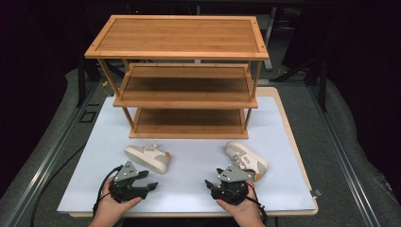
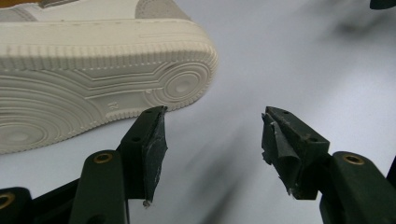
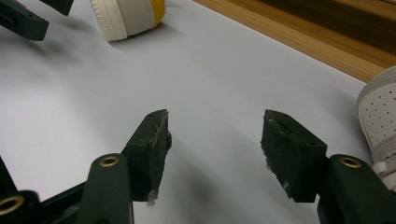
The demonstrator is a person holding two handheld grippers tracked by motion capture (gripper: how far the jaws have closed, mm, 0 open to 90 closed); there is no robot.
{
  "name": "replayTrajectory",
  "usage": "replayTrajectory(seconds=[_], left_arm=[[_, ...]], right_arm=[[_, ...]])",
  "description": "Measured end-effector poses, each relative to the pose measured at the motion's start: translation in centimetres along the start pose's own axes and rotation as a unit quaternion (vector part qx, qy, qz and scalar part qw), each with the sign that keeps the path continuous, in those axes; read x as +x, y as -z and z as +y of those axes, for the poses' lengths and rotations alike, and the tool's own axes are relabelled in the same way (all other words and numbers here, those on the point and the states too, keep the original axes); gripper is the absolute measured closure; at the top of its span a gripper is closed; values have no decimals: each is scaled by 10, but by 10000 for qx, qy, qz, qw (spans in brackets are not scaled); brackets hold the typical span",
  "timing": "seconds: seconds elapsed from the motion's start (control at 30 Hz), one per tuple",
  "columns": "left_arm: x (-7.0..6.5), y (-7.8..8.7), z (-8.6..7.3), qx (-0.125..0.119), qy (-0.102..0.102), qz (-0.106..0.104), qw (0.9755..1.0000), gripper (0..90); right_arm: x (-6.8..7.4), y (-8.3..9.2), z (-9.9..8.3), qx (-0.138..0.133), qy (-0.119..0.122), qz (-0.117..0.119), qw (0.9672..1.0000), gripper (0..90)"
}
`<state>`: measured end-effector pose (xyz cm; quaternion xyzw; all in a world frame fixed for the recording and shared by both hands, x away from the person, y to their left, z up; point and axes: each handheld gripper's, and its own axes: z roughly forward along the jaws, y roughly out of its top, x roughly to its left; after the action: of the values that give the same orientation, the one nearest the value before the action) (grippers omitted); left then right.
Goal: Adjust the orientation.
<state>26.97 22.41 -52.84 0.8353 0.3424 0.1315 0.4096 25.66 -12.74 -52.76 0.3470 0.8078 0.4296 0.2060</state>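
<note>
Two pale sneakers lie on the white sheet of the counter (image 1: pixel 198 189), in front of a three-tier bamboo shoe rack (image 1: pixel 182 80) that stands at twelve o'clock with all its shelves bare; the work in hand looks like getting the pair up onto that rack. The left sneaker (image 1: pixel 147 157) sits at about ten o'clock from the counter's near middle, tipped onto its side so that its cream sole faces the left gripper (image 1: pixel 147 186), which rests just below it at seven o'clock. In the left gripper view that sole (image 2: pixel 93 84) is close ahead at upper left, its ringed tread plain; a small moulded mark sits on the sole, but it is too faint to read. The fingers (image 2: pixel 149 149) of this gripper stand wide apart with nothing between them, one tip near the sole's edge but apart from it. The right sneaker (image 1: pixel 247 158) lies at two o'clock, toe toward the rack, and the right gripper (image 1: pixel 222 187) rests at its heel side at five o'clock. Its fingers (image 3: pixel 292 154) are likewise spread and empty over bare sheet, with a perforated grey toe (image 3: pixel 380 116) at the right edge of the right gripper view. Both tools seem parked low and open, each beside its own shoe, probably so that each hand can take one. No brand name or label can be read anywhere.
</note>
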Motion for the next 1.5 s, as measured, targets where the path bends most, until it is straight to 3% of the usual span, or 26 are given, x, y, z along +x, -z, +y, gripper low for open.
replayTrajectory(seconds=[0.57,0.93,1.27,1.5], left_arm=[[15,18,-1,-231,571,108,9980,433],[16,23,5,-302,559,124,9979,432],[20,28,29,-444,487,217,9976,419],[26,20,39,-454,503,230,9974,412]], right_arm=[[-2,1,0,-33,-73,-86,9999,410],[-1,0,0,-3,-53,-57,10000,408],[0,-1,-1,34,-46,-33,10000,407],[-1,-3,-1,59,-90,-38,9999,405]])
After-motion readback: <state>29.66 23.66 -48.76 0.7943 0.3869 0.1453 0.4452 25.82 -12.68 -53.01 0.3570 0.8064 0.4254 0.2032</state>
